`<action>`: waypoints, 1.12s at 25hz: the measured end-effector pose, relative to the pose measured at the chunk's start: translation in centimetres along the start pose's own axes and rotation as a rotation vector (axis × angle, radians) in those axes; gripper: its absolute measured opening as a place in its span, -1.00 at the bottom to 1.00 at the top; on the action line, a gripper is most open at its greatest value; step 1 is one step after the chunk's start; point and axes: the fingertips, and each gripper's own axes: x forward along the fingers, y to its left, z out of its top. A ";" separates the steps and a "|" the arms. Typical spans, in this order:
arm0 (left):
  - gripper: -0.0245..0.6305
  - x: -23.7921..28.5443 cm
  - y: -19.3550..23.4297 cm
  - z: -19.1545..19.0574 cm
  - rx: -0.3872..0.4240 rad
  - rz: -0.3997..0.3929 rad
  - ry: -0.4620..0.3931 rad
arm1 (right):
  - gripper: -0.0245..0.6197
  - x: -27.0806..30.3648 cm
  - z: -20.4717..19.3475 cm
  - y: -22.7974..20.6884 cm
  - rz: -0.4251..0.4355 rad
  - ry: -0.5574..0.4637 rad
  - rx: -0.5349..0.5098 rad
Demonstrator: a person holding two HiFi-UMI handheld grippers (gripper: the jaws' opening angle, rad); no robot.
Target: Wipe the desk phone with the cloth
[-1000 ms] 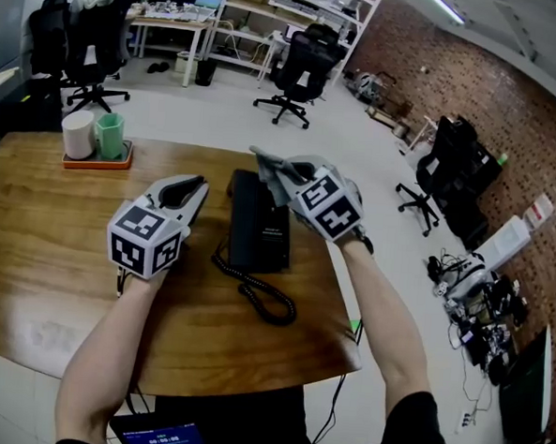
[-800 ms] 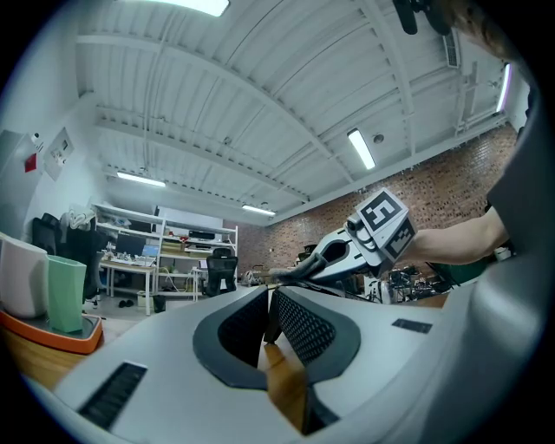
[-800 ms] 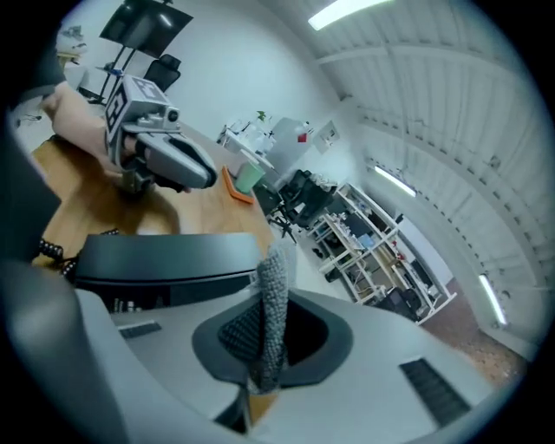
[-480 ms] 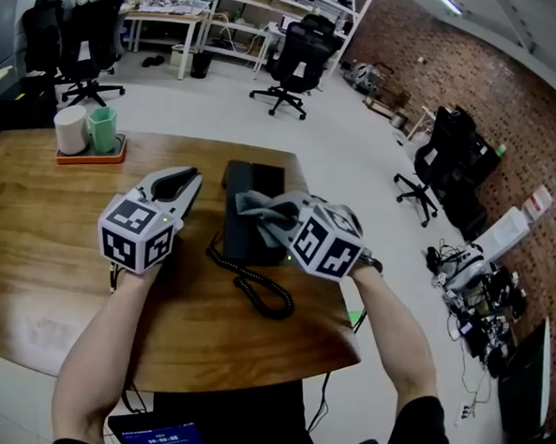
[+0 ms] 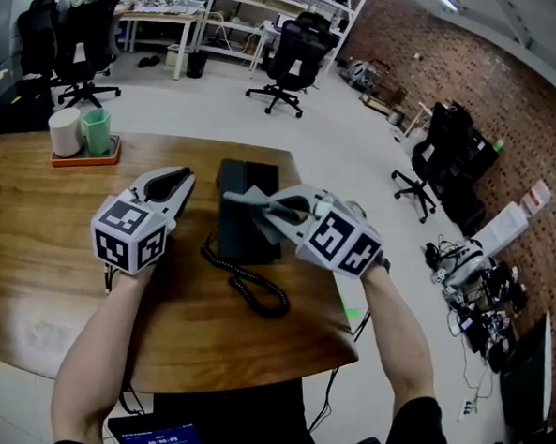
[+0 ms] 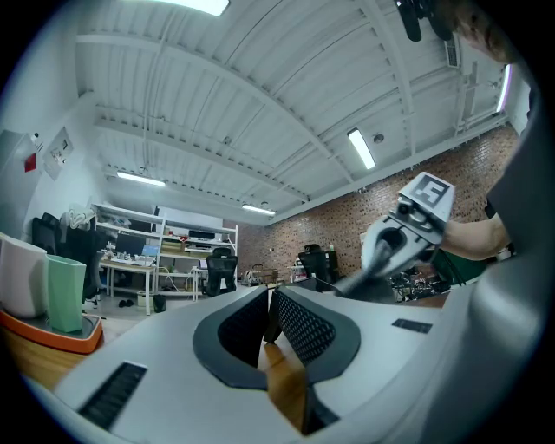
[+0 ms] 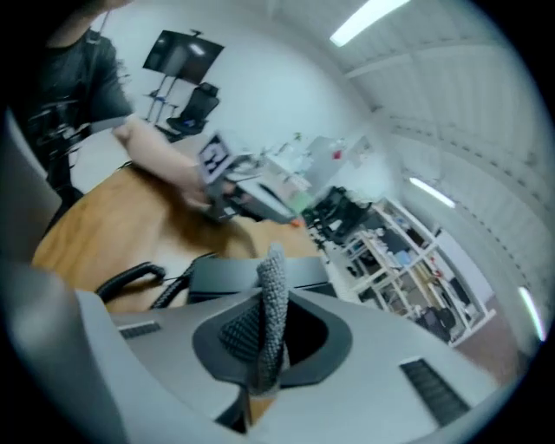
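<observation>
Grey knit cloth [image 5: 248, 202] pinched in right gripper [image 5: 275, 210], forearm angled in, cloth over black desk phone [image 5: 242, 245]; left gripper [image 5: 172, 178] closed empty, left of phone.

The phone [image 5: 245, 228] in the middle of the frame is black, and its curly cord [image 5: 255, 290] is black too. The cloth [image 5: 248, 201] is grey with a bumpy knit look. The table [image 5: 32, 248] is warm brown wood with streaky lines. The left gripper [image 5: 185, 174] and the right gripper [image 5: 281, 207] are pale grey with black dotted pads. Their cubes [image 5: 127, 237] are white with black squares. At the upper left, a white cup [image 5: 65, 131] and a green cup [image 5: 98, 130] are on an orange tray [image 5: 84, 160]. The wall [image 5: 511, 99] at the right is red-brown brick. The chairs [image 5: 293, 53] at the top are black.
</observation>
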 end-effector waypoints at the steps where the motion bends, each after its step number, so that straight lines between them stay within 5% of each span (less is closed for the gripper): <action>1: -0.85 0.0 0.0 0.0 0.000 0.001 0.000 | -0.84 0.4 0.3 -2.7 -0.086 -0.022 0.060; 3: -0.85 -0.1 0.0 -0.1 -0.001 0.002 -0.003 | -0.84 1.6 0.0 -7.1 -0.219 -0.023 0.141; 6: -0.85 0.0 -0.1 -0.1 -0.004 0.002 -0.006 | -0.84 4.1 -1.6 -9.7 -0.261 0.033 0.177; 12: -0.85 0.0 -0.3 0.3 0.002 -0.002 -0.006 | -0.84 4.3 -3.1 -7.2 -0.176 0.077 0.129; 19: -0.85 0.1 -0.1 0.1 0.001 -0.001 -0.003 | -0.84 1.6 -3.1 2.0 -0.016 0.094 -0.053; 25: -0.85 0.1 0.0 0.1 0.001 0.000 -0.003 | -0.84 -1.0 -3.7 8.6 0.195 0.153 -0.209; 28: -0.85 0.1 -0.1 0.0 0.000 -0.001 -0.001 | -0.84 -1.3 -2.9 4.2 0.080 0.098 -0.117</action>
